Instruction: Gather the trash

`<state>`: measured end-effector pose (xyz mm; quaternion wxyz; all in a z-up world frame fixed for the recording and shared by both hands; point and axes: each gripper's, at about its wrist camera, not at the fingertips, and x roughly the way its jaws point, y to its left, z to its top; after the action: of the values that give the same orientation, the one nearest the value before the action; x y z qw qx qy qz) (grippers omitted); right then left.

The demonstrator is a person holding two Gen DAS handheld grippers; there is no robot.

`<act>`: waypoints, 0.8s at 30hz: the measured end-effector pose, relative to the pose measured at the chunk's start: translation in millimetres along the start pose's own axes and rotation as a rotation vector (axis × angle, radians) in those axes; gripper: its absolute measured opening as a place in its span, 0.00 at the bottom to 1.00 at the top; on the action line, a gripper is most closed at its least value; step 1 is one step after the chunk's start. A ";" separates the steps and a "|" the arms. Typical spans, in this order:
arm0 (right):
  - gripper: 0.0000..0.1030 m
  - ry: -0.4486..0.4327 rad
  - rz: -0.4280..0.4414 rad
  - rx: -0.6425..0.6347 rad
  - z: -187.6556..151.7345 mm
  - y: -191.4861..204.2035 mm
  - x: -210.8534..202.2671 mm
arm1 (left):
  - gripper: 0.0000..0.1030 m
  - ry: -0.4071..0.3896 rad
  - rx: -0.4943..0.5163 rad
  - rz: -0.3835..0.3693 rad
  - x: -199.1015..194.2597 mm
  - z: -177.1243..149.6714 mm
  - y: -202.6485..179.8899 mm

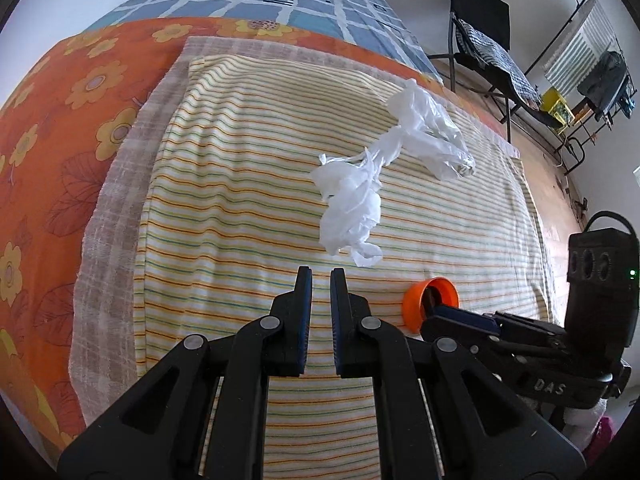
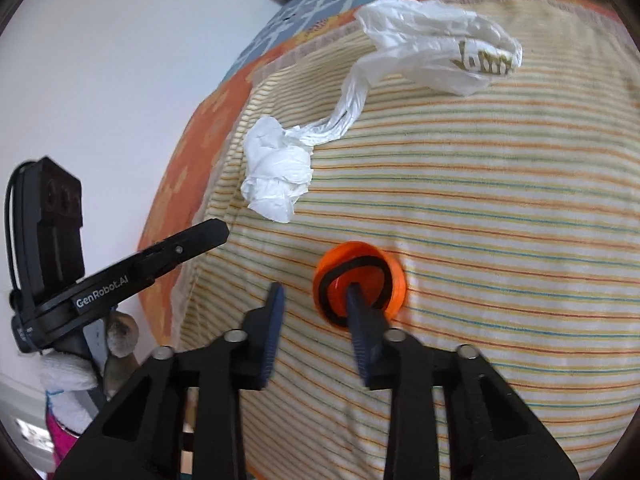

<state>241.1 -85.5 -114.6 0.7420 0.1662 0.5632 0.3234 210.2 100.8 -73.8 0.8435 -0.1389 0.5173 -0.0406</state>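
A crumpled white plastic bag lies on the striped cloth; its far end has gold print. An orange cap with a dark inner ring lies on its side near the cloth's front. My left gripper hovers just short of the bag's near end, jaws almost together with a narrow gap and nothing between them. My right gripper is open, its right finger reaching into the cap's opening and its left finger beside the cap. The cap and the right gripper's body also show in the left wrist view.
The striped cloth lies on a checked towel over an orange flowered bedspread. A black folding chair and a rack stand on the wooden floor at the right. A white wall lies to the left.
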 end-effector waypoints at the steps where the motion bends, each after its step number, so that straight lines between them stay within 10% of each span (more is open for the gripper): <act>1: 0.17 0.002 0.011 0.009 -0.1 -1.0 1.1 | 0.05 0.000 -0.002 -0.002 0.1 -0.2 0.7; 11: 0.03 -0.042 0.070 0.064 -1.5 -8.7 -11.7 | 0.05 -0.003 -0.018 -0.007 4.9 2.4 1.1; 15: 0.03 -0.055 0.064 0.041 -1.6 -5.8 -20.9 | 0.44 -0.023 -0.033 -0.025 5.7 6.1 -0.4; 24: 0.11 -0.005 -0.026 -0.048 -0.6 7.5 -6.3 | 0.45 -0.034 -0.063 -0.049 7.8 11.7 -3.9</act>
<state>237.4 -84.3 -105.6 0.7514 0.1418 0.5556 0.3265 224.3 97.6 -74.4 0.8462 -0.1787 0.5003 -0.0424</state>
